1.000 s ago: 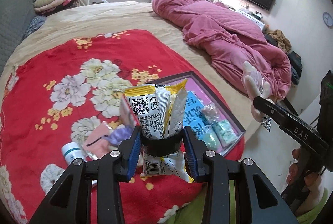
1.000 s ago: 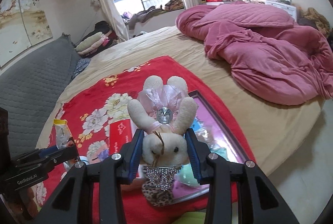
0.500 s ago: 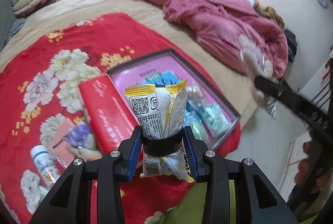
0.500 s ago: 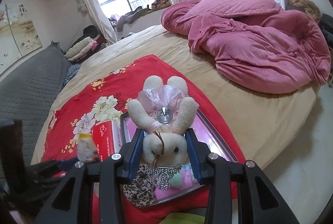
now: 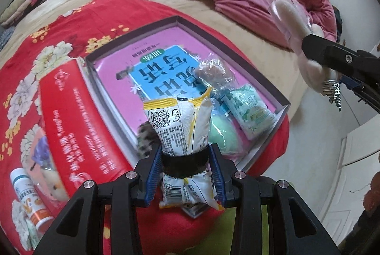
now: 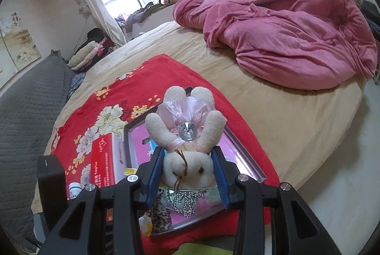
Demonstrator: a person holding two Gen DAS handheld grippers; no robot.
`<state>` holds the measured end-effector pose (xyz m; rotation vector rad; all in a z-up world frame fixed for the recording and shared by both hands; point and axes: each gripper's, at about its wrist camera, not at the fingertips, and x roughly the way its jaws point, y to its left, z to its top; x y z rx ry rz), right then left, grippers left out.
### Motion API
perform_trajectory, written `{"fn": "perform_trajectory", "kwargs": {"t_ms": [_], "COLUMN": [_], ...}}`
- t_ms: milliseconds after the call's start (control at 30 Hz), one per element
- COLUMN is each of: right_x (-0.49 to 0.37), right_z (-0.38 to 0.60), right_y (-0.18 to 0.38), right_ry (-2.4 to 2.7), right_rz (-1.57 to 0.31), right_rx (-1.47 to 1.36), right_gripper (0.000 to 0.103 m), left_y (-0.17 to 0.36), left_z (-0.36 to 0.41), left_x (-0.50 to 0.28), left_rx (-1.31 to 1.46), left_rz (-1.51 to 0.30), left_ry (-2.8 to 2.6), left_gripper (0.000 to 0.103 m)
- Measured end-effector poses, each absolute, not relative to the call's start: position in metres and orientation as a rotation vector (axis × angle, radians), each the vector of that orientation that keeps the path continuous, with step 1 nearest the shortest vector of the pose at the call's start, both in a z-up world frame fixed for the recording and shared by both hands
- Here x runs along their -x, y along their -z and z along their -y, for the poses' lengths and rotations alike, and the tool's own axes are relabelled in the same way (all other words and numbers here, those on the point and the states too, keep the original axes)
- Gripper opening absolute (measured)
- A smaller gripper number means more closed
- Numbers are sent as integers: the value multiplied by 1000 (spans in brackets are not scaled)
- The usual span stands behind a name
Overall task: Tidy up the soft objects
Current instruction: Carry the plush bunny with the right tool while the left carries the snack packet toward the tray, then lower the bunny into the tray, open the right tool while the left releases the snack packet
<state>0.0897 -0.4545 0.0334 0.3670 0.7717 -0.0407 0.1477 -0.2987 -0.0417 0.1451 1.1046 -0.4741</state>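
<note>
Left fingers (image 5: 186,161) pinching the snack bag (image 5: 180,122), right fingers (image 6: 187,168) pinching the bunny (image 6: 187,148). I'd set both low in the tray (image 5: 266,89), then let go gently.

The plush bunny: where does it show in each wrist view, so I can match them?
Left wrist: plush bunny at upper right, side-on, clamped in the right gripper.
Right wrist: the bunny at lower centre, face toward the camera, between the gripper's blue pads.
Shared landmark: the pink-lined box on the red floral blanket.
</note>
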Motion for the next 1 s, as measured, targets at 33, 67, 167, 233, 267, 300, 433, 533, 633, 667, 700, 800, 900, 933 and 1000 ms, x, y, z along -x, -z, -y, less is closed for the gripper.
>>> {"fn": "perform_trajectory", "kwargs": {"t_ms": [33, 67, 167, 233, 267, 300, 433, 533, 633, 667, 700, 800, 900, 933, 1000], "right_x": [-90, -91, -94, -96, -97, -98, -102, -107, -112, -114, -116, -124, -130, -131, -134], "right_z": [457, 460, 465, 467, 467, 467, 469, 467, 463, 462, 461, 459, 459, 458, 457], "right_y": [-31, -28, -20, -15, -12, -9, 3, 10, 17, 19, 21, 31, 38, 40, 43], "right_ry": [45, 50, 60, 68, 67, 70, 74, 75, 74, 73, 73, 75, 83, 84, 86], "right_rz": [-776, -781, -797, -808, -817, -824, -852, -871, -889, -893, -900, -921, -934, -936, -941], "right_rx": [-371, -374, -375, -368, -363, -361, -361, -331, -295, -291, -287, -269, -248, -244, -227], "right_gripper": [41, 41, 41, 41, 41, 41, 41, 41, 41, 41, 41, 41, 41, 41, 41], "left_y": [44, 46, 52, 56, 57, 58, 58, 59, 60, 60, 61, 62, 62, 63, 63], "left_z": [301, 303, 308, 311, 313, 315, 318, 320, 322, 323, 324, 325, 325, 326, 326], "left_x": [-149, -150, -154, -157, -158, -158, -162, -164, -165, -165, -165, -164, -165, -165, -165], "left_rx": [-144, -143, -137, -137, -142, -147, -145, -144, -149, -149, -147, -155, -150, -152, -151], "left_rz": [-1111, -1115, -1128, -1135, -1132, -1128, -1126, -1125, -1126, -1126, -1128, -1130, -1132, -1132, -1132], "left_ry": [478, 478, 484, 487, 485, 486, 494, 497, 499, 502, 504, 508, 511, 511, 512], "left_gripper": [41, 41, 41, 41, 41, 41, 41, 41, 41, 41, 41, 41, 41, 41, 41]}}
